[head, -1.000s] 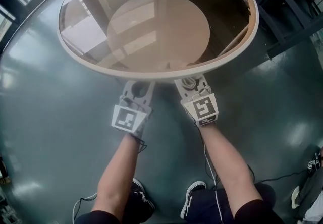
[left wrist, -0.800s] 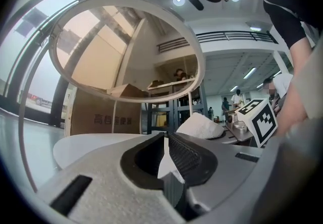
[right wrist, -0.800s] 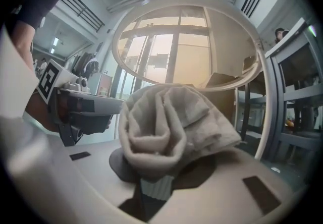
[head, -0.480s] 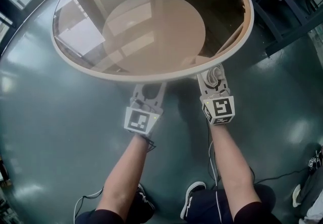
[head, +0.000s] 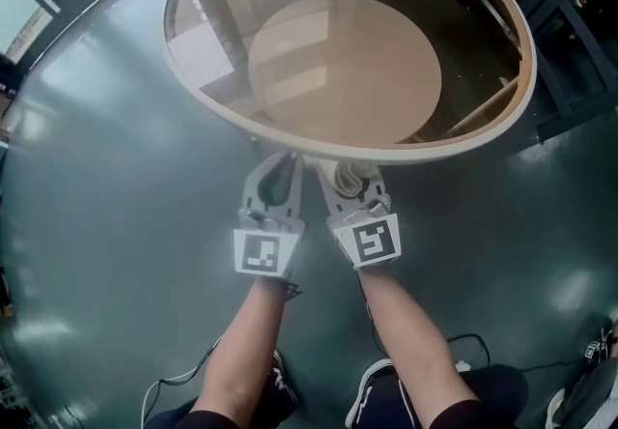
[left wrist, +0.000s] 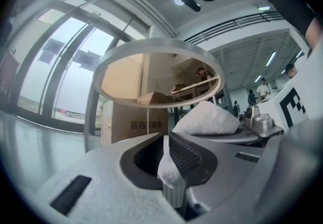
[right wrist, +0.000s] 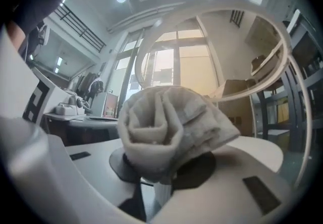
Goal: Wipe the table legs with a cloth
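Now, overhead, the left gripper (head: 283,162) and right gripper (head: 345,178) have drawn together under the glass table (head: 406,153), at its six o'clock rim, over glossy grey floor (head: 116,224). Left gripper view: jaws clenched on a white scrap (left wrist: 169,171), tall windows (left wrist: 60,66) at nine o'clock. Right gripper view: jaws grasp the bunched cloth (right wrist: 171,127).

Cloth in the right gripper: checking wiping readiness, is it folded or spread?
Folded: the cloth bunches in rolled layers, clamped in the right gripper.
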The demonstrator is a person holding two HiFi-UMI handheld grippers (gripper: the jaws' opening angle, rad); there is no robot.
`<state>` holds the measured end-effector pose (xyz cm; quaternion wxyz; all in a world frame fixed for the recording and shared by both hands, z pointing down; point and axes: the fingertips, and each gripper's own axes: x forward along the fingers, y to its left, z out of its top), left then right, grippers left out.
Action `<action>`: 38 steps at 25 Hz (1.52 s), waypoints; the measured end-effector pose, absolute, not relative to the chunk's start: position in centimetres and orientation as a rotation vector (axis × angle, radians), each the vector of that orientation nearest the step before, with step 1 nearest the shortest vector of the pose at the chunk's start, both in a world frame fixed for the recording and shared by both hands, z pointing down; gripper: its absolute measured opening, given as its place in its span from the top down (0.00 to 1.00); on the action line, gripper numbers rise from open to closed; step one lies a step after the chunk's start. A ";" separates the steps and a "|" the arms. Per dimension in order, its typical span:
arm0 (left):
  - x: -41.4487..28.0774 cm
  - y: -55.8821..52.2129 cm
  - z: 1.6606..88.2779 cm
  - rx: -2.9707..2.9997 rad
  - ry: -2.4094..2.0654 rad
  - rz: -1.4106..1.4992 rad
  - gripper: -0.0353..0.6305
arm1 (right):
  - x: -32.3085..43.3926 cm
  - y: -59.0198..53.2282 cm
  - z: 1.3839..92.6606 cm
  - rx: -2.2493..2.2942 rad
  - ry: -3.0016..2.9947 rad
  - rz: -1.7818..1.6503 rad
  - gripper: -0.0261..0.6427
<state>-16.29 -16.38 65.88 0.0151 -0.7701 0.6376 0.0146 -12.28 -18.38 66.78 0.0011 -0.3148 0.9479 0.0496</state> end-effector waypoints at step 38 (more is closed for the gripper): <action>-12.8 -16.4 66.6 -2.495 1.931 0.032 0.91 | -9.2 -21.7 65.4 -1.159 2.945 0.019 0.83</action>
